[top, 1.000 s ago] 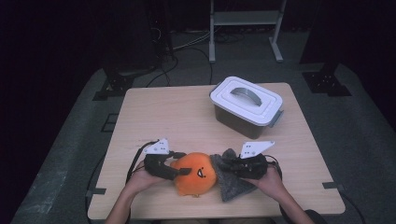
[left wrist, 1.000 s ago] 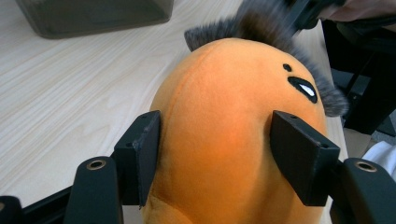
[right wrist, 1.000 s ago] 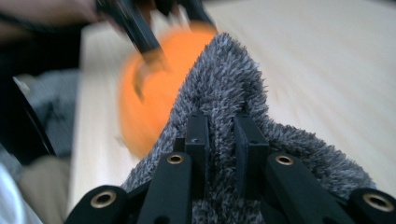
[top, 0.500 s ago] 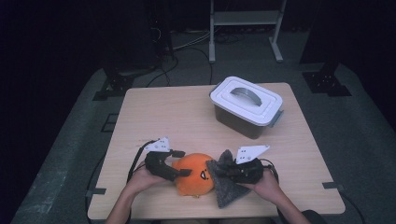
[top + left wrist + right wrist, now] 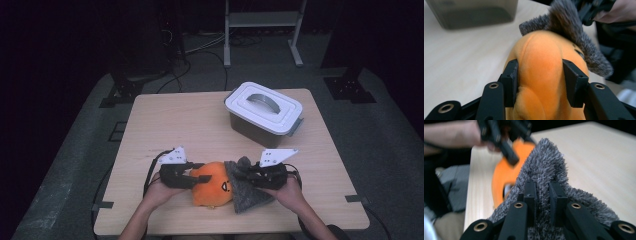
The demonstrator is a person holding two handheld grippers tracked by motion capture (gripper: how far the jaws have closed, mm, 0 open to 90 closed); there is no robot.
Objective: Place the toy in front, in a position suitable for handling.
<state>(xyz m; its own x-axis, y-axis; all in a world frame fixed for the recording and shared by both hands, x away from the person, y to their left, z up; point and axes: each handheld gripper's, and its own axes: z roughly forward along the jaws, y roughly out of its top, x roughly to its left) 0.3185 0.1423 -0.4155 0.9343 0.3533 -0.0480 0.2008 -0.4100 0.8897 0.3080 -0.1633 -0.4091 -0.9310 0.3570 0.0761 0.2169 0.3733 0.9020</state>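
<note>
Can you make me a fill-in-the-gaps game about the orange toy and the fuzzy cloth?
1. The left gripper squeezes the ____ plush toy.
2. The right gripper pinches a fuzzy ____ cloth.
3. The box has its white lid ____.
4. The cloth lies against the toy's ____ side in the high view.

Missing words: orange; grey; on; right

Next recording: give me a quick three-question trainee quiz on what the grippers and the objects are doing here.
1. True or false: the left gripper has its jaws closed on the orange plush toy.
2. What does the right gripper pinch?
A. the grey fuzzy cloth
B. the box handle
C. a cable
3. Fill in: the lidded box stands at the table's far ____ side, apart from both grippers.

Key: 1 true; 2 A; 3 right.
</note>
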